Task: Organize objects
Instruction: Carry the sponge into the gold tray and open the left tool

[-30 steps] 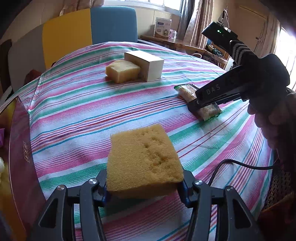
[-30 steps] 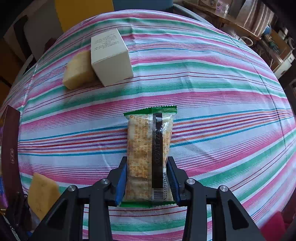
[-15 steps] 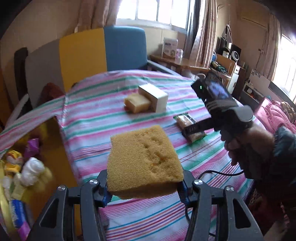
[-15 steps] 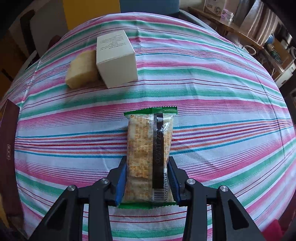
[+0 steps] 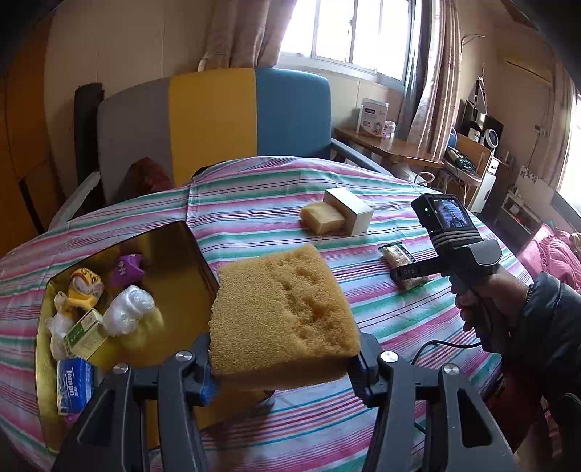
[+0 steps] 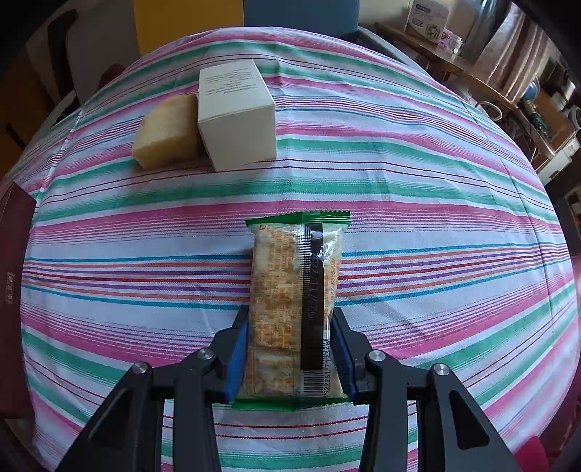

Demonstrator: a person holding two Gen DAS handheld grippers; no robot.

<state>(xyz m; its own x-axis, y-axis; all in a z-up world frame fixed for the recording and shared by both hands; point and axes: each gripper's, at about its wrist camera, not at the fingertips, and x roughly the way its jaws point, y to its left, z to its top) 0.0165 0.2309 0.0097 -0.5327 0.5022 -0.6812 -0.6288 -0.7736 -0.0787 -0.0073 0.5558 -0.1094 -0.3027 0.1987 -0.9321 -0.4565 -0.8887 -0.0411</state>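
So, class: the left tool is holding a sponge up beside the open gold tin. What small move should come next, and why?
Probably swing the left tool a little leftward over the gold tin and lower it. The sponge is clamped and lifted off the striped tablecloth, right at the tin's edge, and the tin already holds sorted items, with bare floor showing beside them.

Multicoloured armchair point(image 5: 218, 119), curtained window point(image 5: 348, 32), wooden side table point(image 5: 392, 147), striped tablecloth point(image 6: 399, 174)

Your big yellow sponge point(image 5: 281, 312) is up off the tablecloth, tilted, beside the gold tin point(image 5: 189, 290) at the left edge | your cracker packet point(image 6: 294, 308) lies flat, lengthwise, mid-cloth | small pale sponge point(image 6: 165, 132) touches the white box point(image 6: 236, 116) toward the far edge.
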